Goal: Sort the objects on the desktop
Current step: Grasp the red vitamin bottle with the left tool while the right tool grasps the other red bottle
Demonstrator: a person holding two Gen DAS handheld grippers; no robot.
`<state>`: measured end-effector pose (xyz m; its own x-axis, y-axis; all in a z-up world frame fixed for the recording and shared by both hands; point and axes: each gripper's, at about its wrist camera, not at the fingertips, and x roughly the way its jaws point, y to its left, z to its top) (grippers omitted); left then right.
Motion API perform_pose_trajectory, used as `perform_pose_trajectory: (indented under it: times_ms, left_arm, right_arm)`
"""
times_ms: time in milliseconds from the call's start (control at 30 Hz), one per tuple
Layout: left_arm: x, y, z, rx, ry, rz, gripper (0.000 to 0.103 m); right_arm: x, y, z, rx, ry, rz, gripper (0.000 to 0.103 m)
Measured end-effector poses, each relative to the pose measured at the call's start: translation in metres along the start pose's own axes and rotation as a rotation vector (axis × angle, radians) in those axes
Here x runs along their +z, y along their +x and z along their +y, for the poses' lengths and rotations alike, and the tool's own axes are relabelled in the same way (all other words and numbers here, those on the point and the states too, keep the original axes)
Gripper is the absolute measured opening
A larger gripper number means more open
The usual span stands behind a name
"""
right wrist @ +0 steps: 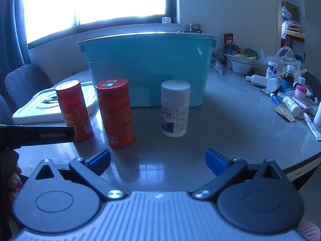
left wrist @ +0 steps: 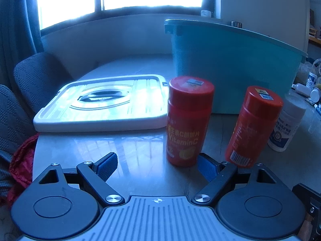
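Two red Vitamin C bottles stand upright on the grey table in front of a teal storage bin (left wrist: 230, 70) (right wrist: 148, 68). The nearer red bottle (left wrist: 188, 120) (right wrist: 74, 110) stands just ahead of my left gripper (left wrist: 157, 165), closer to its right fingertip, outside the jaws. The other red bottle (left wrist: 253, 124) (right wrist: 116, 112) is to its right. A white pill bottle (left wrist: 286, 124) (right wrist: 175, 108) stands farther right, ahead of my right gripper (right wrist: 158, 161). Both grippers are open and hold nothing. The left gripper's body shows at the left edge of the right wrist view.
The bin's white lid (left wrist: 104, 102) (right wrist: 34, 108) lies flat at the left. Grey chairs (left wrist: 34, 78) stand beyond the table's left edge. A clutter of small bottles, tubes and a bowl (right wrist: 284, 88) fills the far right of the table. Red cloth (left wrist: 22, 160) hangs at the left.
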<state>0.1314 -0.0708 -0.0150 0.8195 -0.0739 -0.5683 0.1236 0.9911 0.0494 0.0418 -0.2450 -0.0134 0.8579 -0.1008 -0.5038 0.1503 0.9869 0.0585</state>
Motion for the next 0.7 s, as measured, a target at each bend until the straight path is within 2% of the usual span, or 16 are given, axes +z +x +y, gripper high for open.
perform_pose_trajectory:
  times_ms: [700]
  left_arm:
    - [0.021, 0.037, -0.017, -0.043, 0.034, -0.011, 0.087]
  right_arm:
    - [0.006, 0.009, -0.005, -0.021, -0.014, 0.019, 0.101]
